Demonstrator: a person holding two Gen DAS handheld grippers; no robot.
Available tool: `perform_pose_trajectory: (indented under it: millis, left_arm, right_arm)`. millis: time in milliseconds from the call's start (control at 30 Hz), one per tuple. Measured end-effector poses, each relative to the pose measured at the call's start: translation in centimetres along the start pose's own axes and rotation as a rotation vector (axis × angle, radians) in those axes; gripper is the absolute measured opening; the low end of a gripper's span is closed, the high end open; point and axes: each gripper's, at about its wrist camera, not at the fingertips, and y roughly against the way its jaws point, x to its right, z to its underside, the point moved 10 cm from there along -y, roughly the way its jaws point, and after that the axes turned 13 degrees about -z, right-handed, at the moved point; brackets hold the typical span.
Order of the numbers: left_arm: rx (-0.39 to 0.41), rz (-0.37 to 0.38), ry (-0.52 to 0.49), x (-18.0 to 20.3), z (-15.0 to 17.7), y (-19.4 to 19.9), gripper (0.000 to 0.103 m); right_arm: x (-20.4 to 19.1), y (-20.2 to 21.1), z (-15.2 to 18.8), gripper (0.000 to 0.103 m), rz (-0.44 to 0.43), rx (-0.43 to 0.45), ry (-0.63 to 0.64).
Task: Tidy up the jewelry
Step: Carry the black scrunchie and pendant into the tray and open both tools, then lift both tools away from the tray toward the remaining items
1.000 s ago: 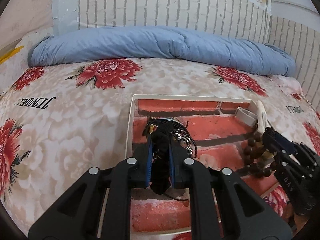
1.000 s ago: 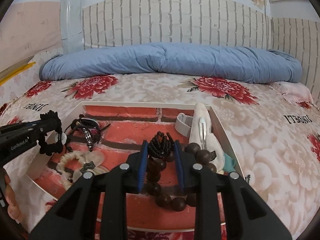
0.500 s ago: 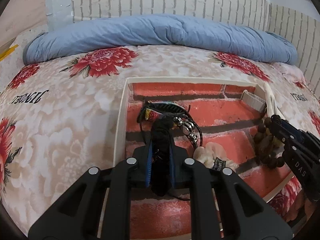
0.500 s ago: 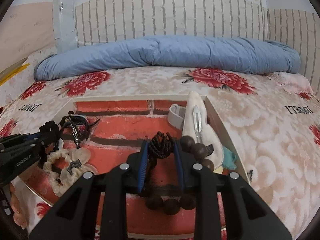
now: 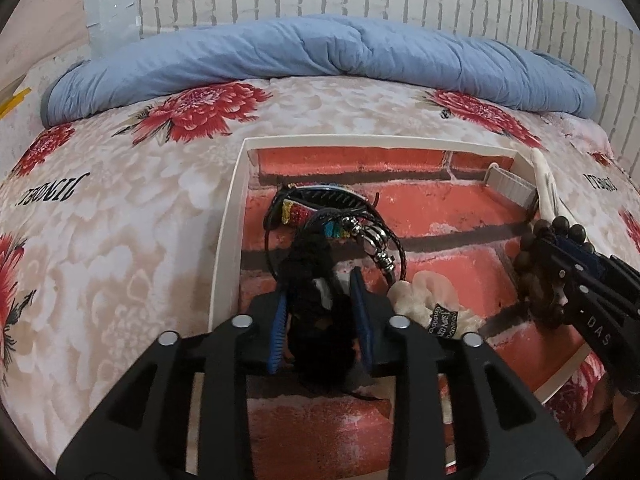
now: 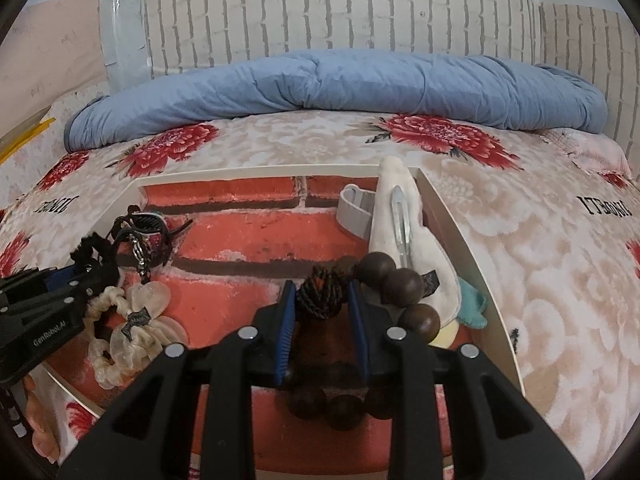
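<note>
- left gripper [image 5: 320, 312]: jaws part open around black fuzzy scrunchie [image 5: 310, 264], near tray [image 5: 228, 216] left edge
- right gripper [image 6: 322, 312]: jaws part open, wooden bead bracelet [image 6: 394, 282] between them, near tray right edge

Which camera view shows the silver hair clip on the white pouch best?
The right wrist view: the silver hair clip lies in full length on the white pouch, unobstructed. In the left wrist view the pouch appears edge-on at the tray's right wall, and the clip is barely visible.

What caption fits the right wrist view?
Right tool around a wooden bead bracelet inside the brick-lined tray on a flowered bed.
</note>
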Motion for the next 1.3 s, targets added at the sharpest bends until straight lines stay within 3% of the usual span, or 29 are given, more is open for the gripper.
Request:
perform_pose_trajectory:
  millis: [133, 233, 300, 400, 467, 567, 667, 733, 1067, 1300]
  left_arm:
    - [0.004, -0.014, -0.004, 0.0, -0.1, 0.0, 0.048]
    - [0.007, -0.022, -0.012, 0.1, 0.0, 0.0, 0.053]
    - [0.012, -0.024, -0.011, 0.0, -0.1, 0.2, 0.057]
    - [0.021, -0.010, -0.004, -0.1, -0.3, 0.5, 0.062]
    - [0.034, -0.021, 0.004, -0.4, -0.5, 0.9, 0.077]
    - [0.066, -0.004, 0.025, -0.7, -1.2, 2.2, 0.088]
    - [0.101, 0.005, 0.036, -1.0, -1.9, 3.6, 0.093]
    - [0.126, -0.004, 0.036, -1.3, -2.4, 4.6, 0.097]
    - [0.178, 0.029, 0.044, -2.0, -3.7, 10.5, 0.098]
    - [0.217, 0.001, 0.030, -3.4, -3.2, 16.1, 0.098]
  right_arm:
    - [-0.1, -0.2, 0.1, 0.029, 0.001, -0.010, 0.009]
    - [-0.3, -0.3, 0.2, 0.029, 0.006, -0.019, 0.014]
    - [-0.4, 0.0, 0.2, 0.042, 0.006, -0.015, 0.014]
    - [-0.7, 0.7, -0.2, 0.051, -0.006, 0.000, 0.027]
    - [-0.9, 1.4, -0.7, 0.063, 0.002, 0.020, 0.040]
    - [-1.1, 2.6, -1.5, 0.078, 0.009, 0.056, 0.055]
    - [-1.0, 3.9, -2.3, 0.081, 0.026, 0.088, 0.062]
    - [-0.7, 4.8, -2.7, 0.088, 0.029, 0.105, 0.051]
    - [0.4, 10.0, -3.3, 0.095, 0.048, 0.108, 0.030]
    - [2.4, 15.4, -2.0, 0.099, 0.099, 0.139, 0.034]
